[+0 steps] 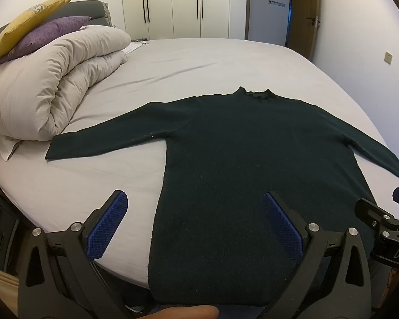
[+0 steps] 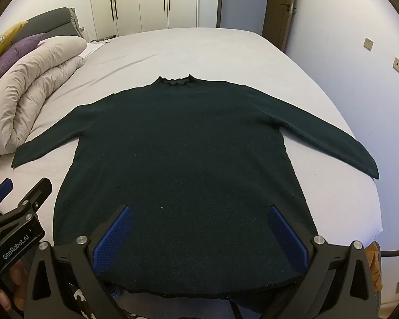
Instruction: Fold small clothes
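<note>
A dark green long-sleeved sweater [image 1: 239,164] lies flat on the bed, collar far, both sleeves spread out, hem hanging over the near edge. It also shows in the right wrist view [image 2: 181,159]. My left gripper [image 1: 194,199] is open and empty, held above the sweater's lower left edge. My right gripper [image 2: 199,210] is open and empty above the lower middle of the sweater. The left gripper's body [image 2: 18,220] shows at the left of the right wrist view; the right gripper's body [image 1: 385,226] shows at the right of the left wrist view.
The bed has a light grey sheet [image 1: 199,61]. A rolled beige duvet [image 1: 53,85] with purple [image 1: 48,33] and yellow pillows [image 1: 26,21] lies at the left. White wardrobes [image 1: 186,2] and a door [image 1: 303,13] stand beyond; a wall is at the right.
</note>
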The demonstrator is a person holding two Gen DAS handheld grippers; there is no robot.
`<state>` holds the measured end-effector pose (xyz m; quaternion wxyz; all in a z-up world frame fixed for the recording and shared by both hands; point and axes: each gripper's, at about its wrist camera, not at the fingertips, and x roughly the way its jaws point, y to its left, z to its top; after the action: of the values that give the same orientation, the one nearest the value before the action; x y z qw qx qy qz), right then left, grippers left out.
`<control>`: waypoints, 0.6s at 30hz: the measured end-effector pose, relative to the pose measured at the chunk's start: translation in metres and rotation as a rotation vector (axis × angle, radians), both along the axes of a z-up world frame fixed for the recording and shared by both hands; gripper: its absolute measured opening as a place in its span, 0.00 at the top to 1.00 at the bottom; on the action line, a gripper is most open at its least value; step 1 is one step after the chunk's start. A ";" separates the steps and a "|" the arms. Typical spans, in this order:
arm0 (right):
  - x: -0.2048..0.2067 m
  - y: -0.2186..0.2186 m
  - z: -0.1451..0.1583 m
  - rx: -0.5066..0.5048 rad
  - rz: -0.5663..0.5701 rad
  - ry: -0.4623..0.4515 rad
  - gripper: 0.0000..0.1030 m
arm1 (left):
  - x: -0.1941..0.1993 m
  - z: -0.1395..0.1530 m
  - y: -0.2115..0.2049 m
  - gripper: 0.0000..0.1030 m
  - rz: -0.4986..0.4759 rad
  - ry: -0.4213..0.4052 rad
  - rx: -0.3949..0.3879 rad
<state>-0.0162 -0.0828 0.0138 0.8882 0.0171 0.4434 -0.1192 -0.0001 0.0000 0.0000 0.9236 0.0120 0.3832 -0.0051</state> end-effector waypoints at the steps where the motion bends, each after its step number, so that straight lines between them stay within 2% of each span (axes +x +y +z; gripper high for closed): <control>1: 0.000 0.000 0.000 -0.001 -0.001 0.001 0.00 | 0.000 0.000 0.000 0.00 0.000 0.005 -0.002; 18: 0.001 -0.001 -0.003 -0.002 0.002 0.008 0.00 | 0.000 0.000 0.000 0.00 0.000 0.011 -0.006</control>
<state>-0.0153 -0.0835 0.0106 0.8866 0.0151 0.4467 -0.1188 0.0001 -0.0001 0.0001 0.9215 0.0090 0.3883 -0.0062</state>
